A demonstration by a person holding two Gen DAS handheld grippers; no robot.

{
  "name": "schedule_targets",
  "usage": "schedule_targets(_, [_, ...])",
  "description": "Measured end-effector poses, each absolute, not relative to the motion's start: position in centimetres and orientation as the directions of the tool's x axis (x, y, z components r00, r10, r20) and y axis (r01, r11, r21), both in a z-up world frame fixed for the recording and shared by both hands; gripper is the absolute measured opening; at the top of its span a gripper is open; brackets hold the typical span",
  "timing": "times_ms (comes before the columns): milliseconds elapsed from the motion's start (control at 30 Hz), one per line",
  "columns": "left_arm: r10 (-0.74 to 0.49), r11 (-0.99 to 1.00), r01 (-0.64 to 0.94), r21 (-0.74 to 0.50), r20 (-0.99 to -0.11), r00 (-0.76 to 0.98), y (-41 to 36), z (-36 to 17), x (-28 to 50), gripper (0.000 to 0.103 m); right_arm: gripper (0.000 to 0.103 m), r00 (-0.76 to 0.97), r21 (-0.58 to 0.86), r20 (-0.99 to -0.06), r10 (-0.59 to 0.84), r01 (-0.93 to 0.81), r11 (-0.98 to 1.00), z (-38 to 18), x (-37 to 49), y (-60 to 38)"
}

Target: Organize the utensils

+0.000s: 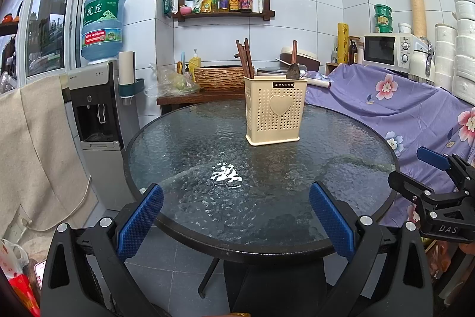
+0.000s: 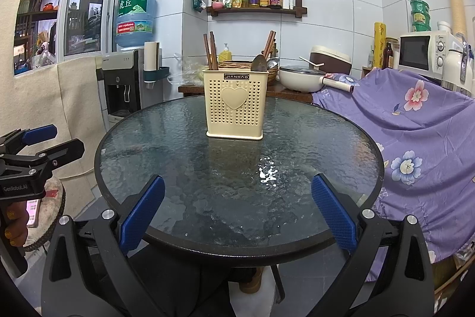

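We record one round glass table [image 1: 190,156] with a dark rim, its near edge curving just ahead of both tools and its far edge close to a low wooden bench [image 2: 190,88]; to its right the rim nearly meets a purple floral cloth [image 2: 421,127], to its left it stands apart from one water dispenser [image 1: 98,115]. The glass between the near rim and the holder is bare on all sides of it. One cream perforated utensil holder [image 1: 276,112], marked with a heart, stands upright on the far half of the table, well apart from both tools. In it we count, on the left side, two or three dark wooden chopsticks [image 2: 210,51], and on the right one spatula [image 1: 293,69] blade-up with a wooden handle; in the right wrist view further brown sticks [image 2: 269,43] rise on the right, whether inside the holder we cannot tell. Left gripper [image 1: 236,216]: one, fingers spread wide, holding nothing, low over the near rim. Right gripper [image 2: 237,213]: one, likewise spread wide and empty.
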State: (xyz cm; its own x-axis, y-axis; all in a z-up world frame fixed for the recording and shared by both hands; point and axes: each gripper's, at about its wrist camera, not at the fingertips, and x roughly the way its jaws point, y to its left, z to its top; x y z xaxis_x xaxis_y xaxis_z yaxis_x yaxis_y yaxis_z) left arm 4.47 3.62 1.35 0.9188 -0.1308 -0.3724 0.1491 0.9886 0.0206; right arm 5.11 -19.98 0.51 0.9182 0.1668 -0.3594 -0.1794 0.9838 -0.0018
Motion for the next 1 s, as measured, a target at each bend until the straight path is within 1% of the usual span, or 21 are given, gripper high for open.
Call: schedule_targets(1000, [-0.128,0.989,0.145,0.017,-0.383,0.915,3.59,0.94,4.52,0.097,0.097,0.916,0.000,-0.365,0.164,-0.176,0.984,0.34,5.22,-20.11])
